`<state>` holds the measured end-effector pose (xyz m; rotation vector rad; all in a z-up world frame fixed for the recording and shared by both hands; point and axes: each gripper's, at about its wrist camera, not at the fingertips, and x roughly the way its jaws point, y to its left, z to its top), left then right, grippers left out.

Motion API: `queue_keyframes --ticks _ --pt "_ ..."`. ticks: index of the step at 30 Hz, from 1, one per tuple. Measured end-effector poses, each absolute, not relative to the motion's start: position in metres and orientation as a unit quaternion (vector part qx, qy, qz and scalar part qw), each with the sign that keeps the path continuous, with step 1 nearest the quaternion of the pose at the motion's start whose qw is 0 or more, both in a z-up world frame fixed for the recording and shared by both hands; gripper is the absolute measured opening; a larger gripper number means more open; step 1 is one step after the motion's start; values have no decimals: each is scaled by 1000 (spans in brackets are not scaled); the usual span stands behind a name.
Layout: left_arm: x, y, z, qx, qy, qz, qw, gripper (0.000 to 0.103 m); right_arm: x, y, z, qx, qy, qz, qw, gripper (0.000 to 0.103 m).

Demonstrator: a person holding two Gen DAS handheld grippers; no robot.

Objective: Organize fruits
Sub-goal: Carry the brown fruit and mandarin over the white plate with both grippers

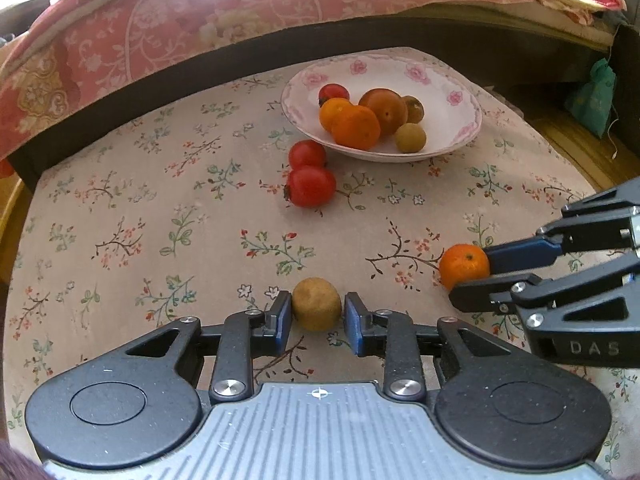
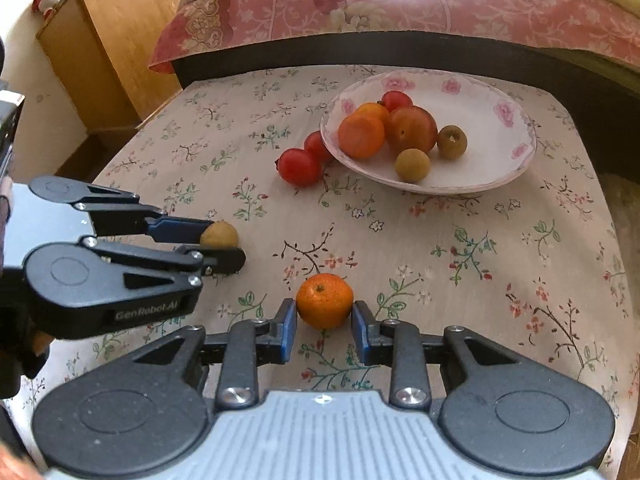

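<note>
Our left gripper [image 1: 316, 314] straddles the brown fruit [image 1: 316, 309] on the cloth [image 1: 160, 216]; its jaws stand just off each flank, a thin gap showing, so they are not yet holding. Our right gripper [image 2: 325, 318] brackets the tangerine [image 2: 325, 300] the same way, pads close beside it but apart from the skin.

We judge both fruits light and round, apt to roll if nudged from one side. The tangerine looks soft under a loose peel, so we would close gently across its widest middle. The brown fruit seems firmer with a dry rind; the same hold across the middle should serve.

Beyond lie two tomatoes [image 1: 310, 174] beside the bowl [image 1: 460, 80], which already holds several fruits.
</note>
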<state>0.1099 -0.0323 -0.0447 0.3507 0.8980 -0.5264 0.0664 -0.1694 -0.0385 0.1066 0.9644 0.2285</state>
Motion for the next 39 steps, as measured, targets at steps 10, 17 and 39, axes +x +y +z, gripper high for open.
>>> queue_keyframes --ticks 10,17,39 --pt "110 -41 -44 181 428 -247 850 45 70 -168 -40 39 450 136 882 41" --pt "112 -35 -44 169 433 -250 850 45 76 -164 -41 28 447 132 884 41" --pt "135 -75 -5 171 388 -255 869 33 92 -194 -1 55 405 103 907 34"
